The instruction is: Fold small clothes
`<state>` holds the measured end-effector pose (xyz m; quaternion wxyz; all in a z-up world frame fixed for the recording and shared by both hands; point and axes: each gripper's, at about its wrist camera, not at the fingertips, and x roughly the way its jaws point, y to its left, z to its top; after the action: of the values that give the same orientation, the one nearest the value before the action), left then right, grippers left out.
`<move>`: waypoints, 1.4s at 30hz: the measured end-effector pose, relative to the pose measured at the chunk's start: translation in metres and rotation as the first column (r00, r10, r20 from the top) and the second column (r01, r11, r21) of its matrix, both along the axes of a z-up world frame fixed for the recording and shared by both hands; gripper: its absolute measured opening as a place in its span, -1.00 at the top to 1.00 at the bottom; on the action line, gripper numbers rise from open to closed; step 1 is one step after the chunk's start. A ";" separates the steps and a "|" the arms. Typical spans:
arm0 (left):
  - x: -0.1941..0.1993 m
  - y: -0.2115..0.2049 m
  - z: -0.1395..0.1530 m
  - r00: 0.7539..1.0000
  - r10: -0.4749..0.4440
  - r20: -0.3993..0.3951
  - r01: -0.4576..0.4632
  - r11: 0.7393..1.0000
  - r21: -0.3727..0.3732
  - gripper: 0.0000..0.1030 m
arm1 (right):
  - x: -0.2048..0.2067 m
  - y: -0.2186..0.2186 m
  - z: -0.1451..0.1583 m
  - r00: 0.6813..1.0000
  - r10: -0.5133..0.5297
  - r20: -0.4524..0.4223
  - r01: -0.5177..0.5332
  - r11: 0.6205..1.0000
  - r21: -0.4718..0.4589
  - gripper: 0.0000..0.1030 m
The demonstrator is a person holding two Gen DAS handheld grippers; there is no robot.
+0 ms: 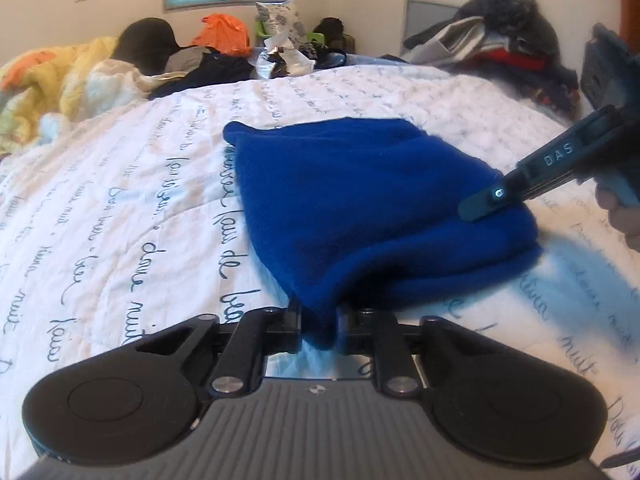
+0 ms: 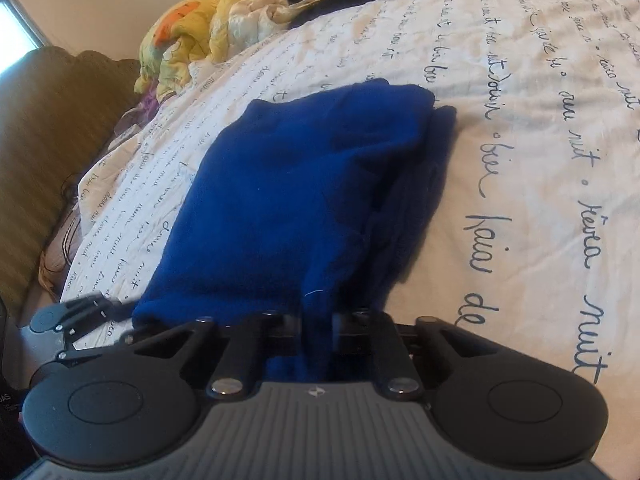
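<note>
A blue fleece garment (image 1: 360, 200) lies folded in layers on the white quilt (image 1: 120, 200) with script writing. In the left wrist view my left gripper (image 1: 319, 322) is shut on the garment's near corner, and blue cloth bunches between its jaws. My right gripper (image 1: 482, 205) comes in from the right and pinches the garment's right edge. In the right wrist view the garment (image 2: 288, 184) stretches away from my right gripper (image 2: 318, 334), which is shut on a fold of it. My left gripper (image 2: 126, 306) shows at the garment's left corner.
Loose clothes and an orange bag (image 1: 224, 32) are heaped at the back of the bed. A yellow blanket (image 1: 48, 76) lies at the left and a dark clothes pile (image 1: 500, 36) at the right. A brown upholstered piece (image 2: 48, 140) stands beside the bed.
</note>
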<state>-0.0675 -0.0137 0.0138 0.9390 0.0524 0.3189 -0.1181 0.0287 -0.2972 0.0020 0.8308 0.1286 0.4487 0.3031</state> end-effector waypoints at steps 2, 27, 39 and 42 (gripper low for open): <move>-0.003 0.006 0.001 1.000 -0.011 -0.022 0.010 1.000 -0.025 0.69 | -0.005 -0.010 0.018 0.998 0.008 0.056 -0.009 1.000 0.023 0.88; 0.004 0.015 -0.005 0.999 0.006 -0.032 -0.006 1.000 -0.005 -0.28 | 0.132 -0.031 0.010 0.982 -0.172 0.074 0.167 0.983 0.074 0.85; 0.016 -0.010 0.048 0.978 -0.189 0.084 0.198 0.974 -0.115 -0.42 | 0.122 0.038 0.052 0.988 0.009 0.154 -0.028 0.992 0.123 0.30; 0.041 -0.037 0.023 0.974 -0.226 -0.007 0.225 0.972 -0.074 -0.42 | 0.141 0.115 0.035 0.976 0.199 0.083 -0.206 0.975 0.087 0.20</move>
<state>-0.0269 -0.0503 0.0363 0.9183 0.0532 0.3137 -0.2357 0.1702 -0.1818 0.0372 0.8045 0.1101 0.4136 0.4118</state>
